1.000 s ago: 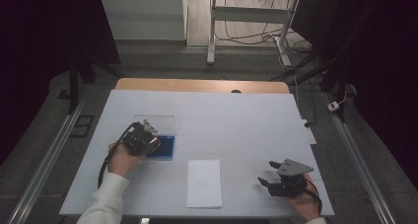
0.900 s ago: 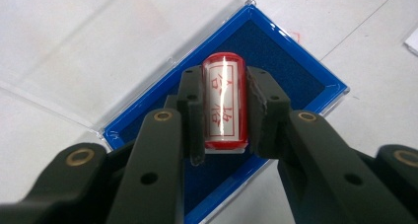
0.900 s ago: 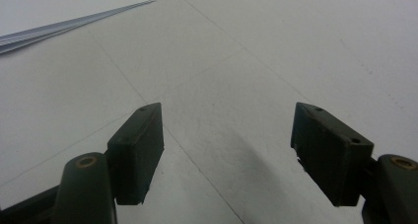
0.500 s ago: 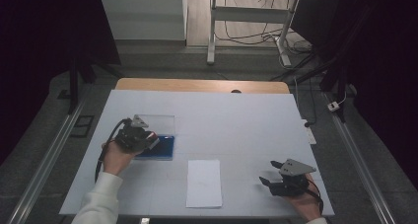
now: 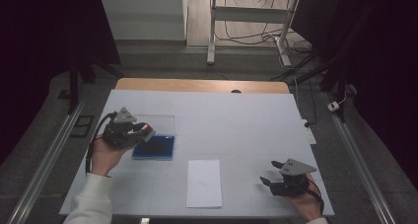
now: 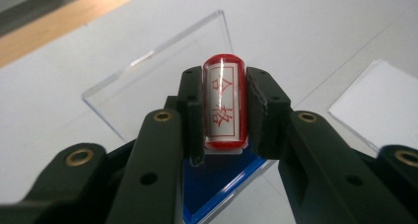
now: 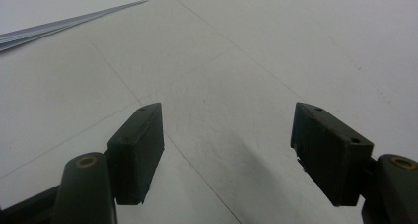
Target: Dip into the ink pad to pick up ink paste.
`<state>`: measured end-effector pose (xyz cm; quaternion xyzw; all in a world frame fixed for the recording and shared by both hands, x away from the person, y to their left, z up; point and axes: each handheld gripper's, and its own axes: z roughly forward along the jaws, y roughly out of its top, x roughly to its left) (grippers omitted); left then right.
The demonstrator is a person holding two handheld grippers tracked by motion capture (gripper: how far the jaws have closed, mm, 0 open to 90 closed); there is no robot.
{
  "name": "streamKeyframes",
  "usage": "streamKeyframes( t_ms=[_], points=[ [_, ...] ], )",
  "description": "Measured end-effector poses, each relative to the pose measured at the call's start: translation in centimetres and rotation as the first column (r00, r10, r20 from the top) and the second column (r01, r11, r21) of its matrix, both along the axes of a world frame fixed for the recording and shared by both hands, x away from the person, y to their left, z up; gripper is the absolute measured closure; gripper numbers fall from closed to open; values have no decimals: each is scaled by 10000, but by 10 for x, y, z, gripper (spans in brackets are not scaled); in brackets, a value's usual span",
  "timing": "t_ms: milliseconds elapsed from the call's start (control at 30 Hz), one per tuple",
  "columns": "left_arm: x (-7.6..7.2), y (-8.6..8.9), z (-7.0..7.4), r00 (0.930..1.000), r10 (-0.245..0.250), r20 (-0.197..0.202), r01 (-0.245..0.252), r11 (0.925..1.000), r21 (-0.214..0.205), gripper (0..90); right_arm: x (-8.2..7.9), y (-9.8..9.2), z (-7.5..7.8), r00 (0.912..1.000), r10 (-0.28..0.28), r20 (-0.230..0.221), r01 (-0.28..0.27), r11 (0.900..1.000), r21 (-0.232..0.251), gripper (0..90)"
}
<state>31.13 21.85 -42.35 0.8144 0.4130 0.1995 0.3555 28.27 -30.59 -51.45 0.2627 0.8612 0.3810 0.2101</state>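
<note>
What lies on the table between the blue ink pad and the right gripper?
In the high view, a white paper sheet lies between the blue ink pad and the right gripper.

1. The table point(image 5: 236, 115) has a pale grey-white top, with a strip of bare wood along its far edge.
2. A blue ink pad point(image 5: 154, 147) lies flat near the left edge, about midway between the near and far edges.
3. A clear lid point(image 5: 160, 124) lies touching the pad's far side.
4. A white paper stack point(image 5: 204, 182) lies near the near edge, left of centre.
</note>
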Motion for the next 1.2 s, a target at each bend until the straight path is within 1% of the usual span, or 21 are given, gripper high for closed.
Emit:
streamKeyframes(
  t_ms=[67, 133, 267, 467, 567, 600, 633, 733, 800, 933, 1200],
  points=[
    [-2, 1, 3, 10000, -3, 63, 3, 10000, -54, 706, 0, 0, 0, 10000, 22, -12, -22, 10000, 69, 280],
    [-3, 2, 4, 10000, -1, 64, 1, 10000, -59, 706, 0, 0, 0, 10000, 18, -40, -18, 10000, 8, 280],
    [1, 0, -1, 9998, -44, -181, 45, 10000, 50, 707, 0, 0, 0, 10000, 43, -48, -43, 10000, 15, 280],
    [11, -8, -18, 9969, -62, -785, 109, 9982, 594, 707, 1, 0, -2, 10000, 43, -64, -43, 10000, 19, 280],
    [16, -8, -28, 9941, 74, -1086, 29, 9956, 941, 706, 1, 0, -2, 10000, 49, -64, -49, 10000, 15, 280],
    [17, -7, -32, 9925, 103, -1218, 17, 9952, 978, 706, 1, 0, -2, 10000, 45, -68, -45, 10000, 17, 280],
    [19, -7, -34, 9915, 154, -1291, -27, 9951, 987, 707, 1, -1, -2, 10000, 48, -69, -47, 10000, 20, 280],
    [22, -4, -41, 9885, 349, -1474, -172, 9927, 1198, 707, 1, -1, -2, 10000, 48, -80, -48, 10000, 2, 280],
    [23, -1, -45, 9863, 373, -1605, -185, 9930, 1170, 706, 1, -1, -2, 10000, 40, -84, -41, 10000, -12, 280],
    [25, -2, -50, 9835, 398, -1766, -170, 9915, 1289, 706, 1, -1, -2, 9999, 34, -105, -34, 10000, -16, 280],
    [27, -8, -54, 9818, 292, -1877, -15, 9893, 1462, 706, 1, -1, -3, 9999, 36, -128, -36, 10000, -30, 280]
  ],
)
